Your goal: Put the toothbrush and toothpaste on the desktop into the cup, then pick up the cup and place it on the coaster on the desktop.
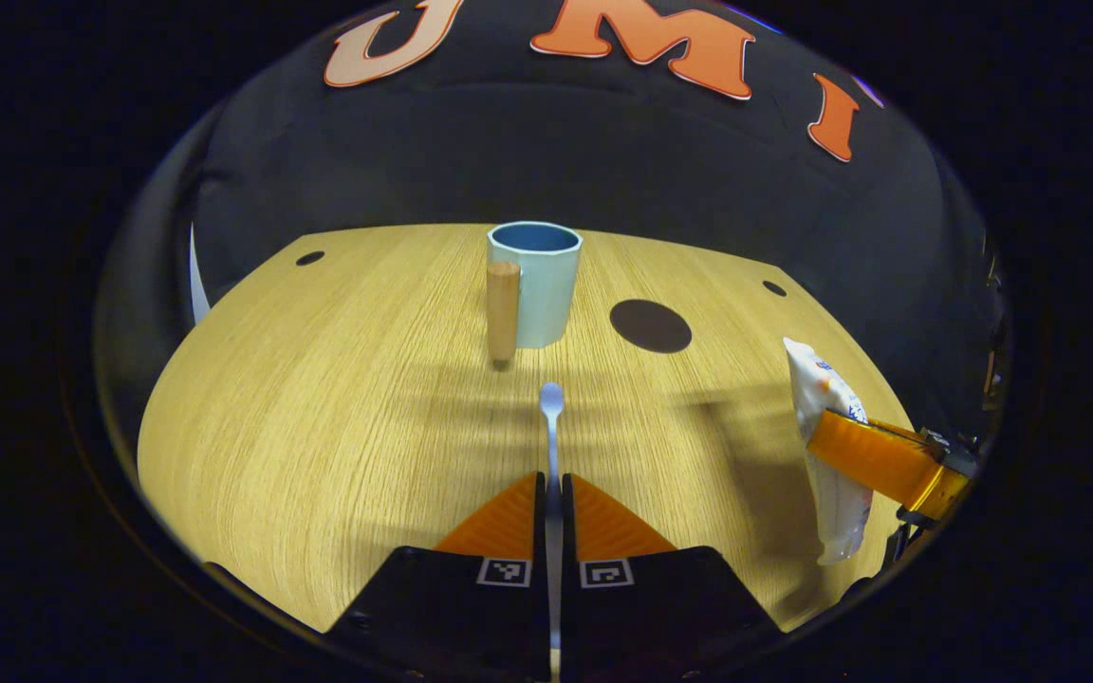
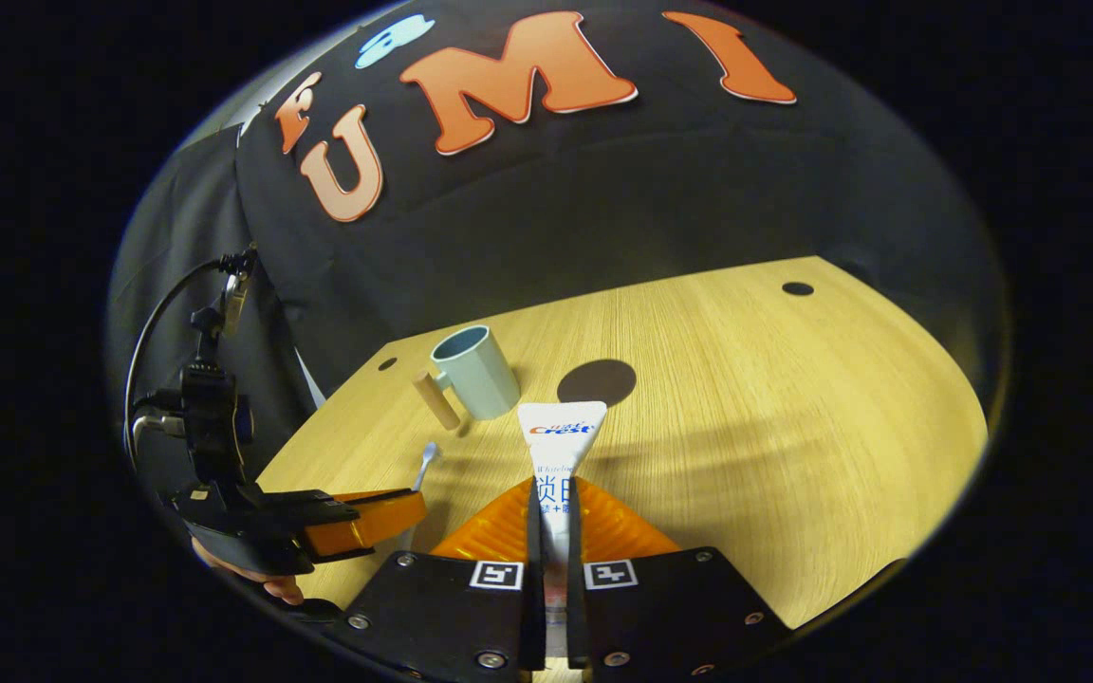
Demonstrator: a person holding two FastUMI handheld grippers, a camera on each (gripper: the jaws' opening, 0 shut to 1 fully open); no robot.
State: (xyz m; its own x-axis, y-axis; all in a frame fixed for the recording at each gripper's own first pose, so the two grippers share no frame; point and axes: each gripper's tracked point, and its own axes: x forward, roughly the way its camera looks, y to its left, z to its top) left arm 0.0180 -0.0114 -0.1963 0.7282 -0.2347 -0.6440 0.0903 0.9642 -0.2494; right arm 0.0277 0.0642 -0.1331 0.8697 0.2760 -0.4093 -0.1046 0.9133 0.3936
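Observation:
In the left gripper view my left gripper [image 1: 552, 486] is shut on a pale blue toothbrush [image 1: 551, 417], whose head points toward the light blue cup [image 1: 535, 283]. The cup stands upright with a wooden handle [image 1: 503, 310] on its side. A dark round coaster [image 1: 650, 325] lies to the right of the cup. In the right gripper view my right gripper [image 2: 553, 493] is shut on a white toothpaste tube [image 2: 561, 438], its flat end sticking up above the wooden desktop [image 2: 793, 417]. The cup [image 2: 475, 372] and coaster [image 2: 596, 381] lie ahead of it.
The right gripper [image 1: 888, 460] with the tube [image 1: 826, 436] shows at the right edge of the left gripper view. The left gripper [image 2: 357, 522], held by a hand, shows low left in the right gripper view. Small dark holes [image 2: 798, 288] mark the desktop corners.

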